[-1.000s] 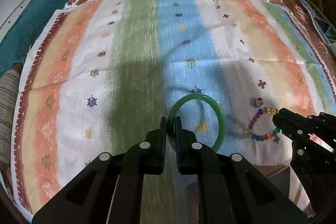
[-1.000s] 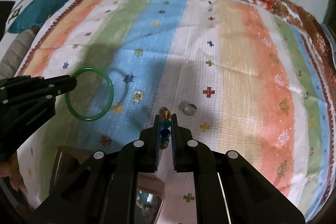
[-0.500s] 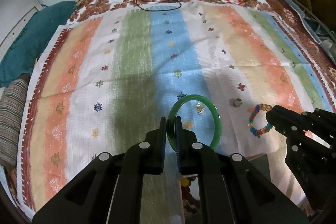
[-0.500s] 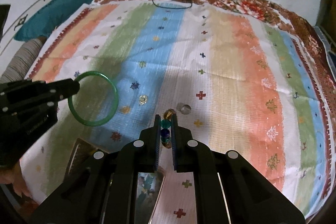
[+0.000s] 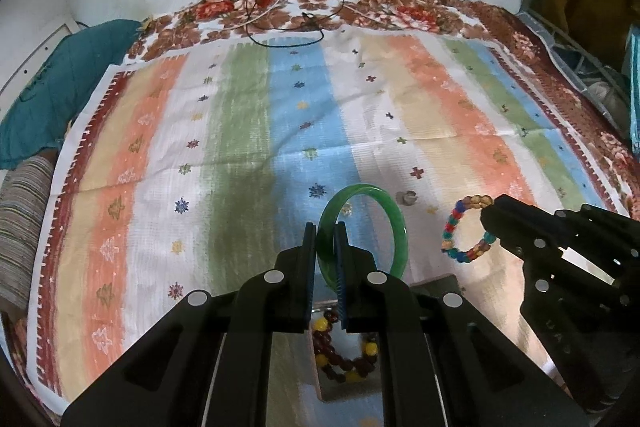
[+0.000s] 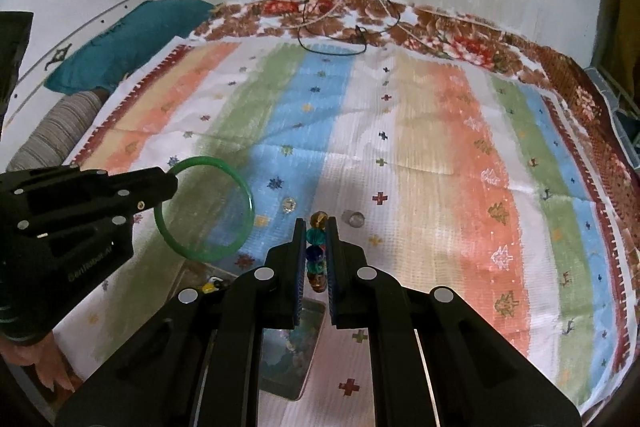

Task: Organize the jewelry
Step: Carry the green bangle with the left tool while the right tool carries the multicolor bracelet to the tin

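Both pieces in hand, neither put away yet. Left gripper (image 5: 325, 239) is clamped on the rim of the green bangle (image 5: 394, 223), which hangs clear above the striped cloth (image 5: 160, 155). Right gripper (image 6: 316, 243) is pinched on the multicoloured bead bracelet (image 5: 460, 227); from its own camera the beads stack edge-on between the pads. Below the left gripper sits an open box (image 5: 436, 283) already holding a dark red and yellow bead strand (image 5: 340, 355), so I judge one item stored and these two next. Below the right gripper lies a flat reflective panel (image 6: 292, 351), possibly the box lid or a mirror; cannot tell which. Left on the cloth: a small clear-stone piece (image 6: 287, 205) and a small silvery ring-like piece (image 6: 355, 218), just beyond the right fingertips; both too small to identify. Surroundings: cables (image 5: 280, 23) trailing over the far floral border, a teal cushion (image 5: 60, 87) at the far left. Obstruction risk, by judgement: the two grippers are close together over one box, so drops should probably go in turn.
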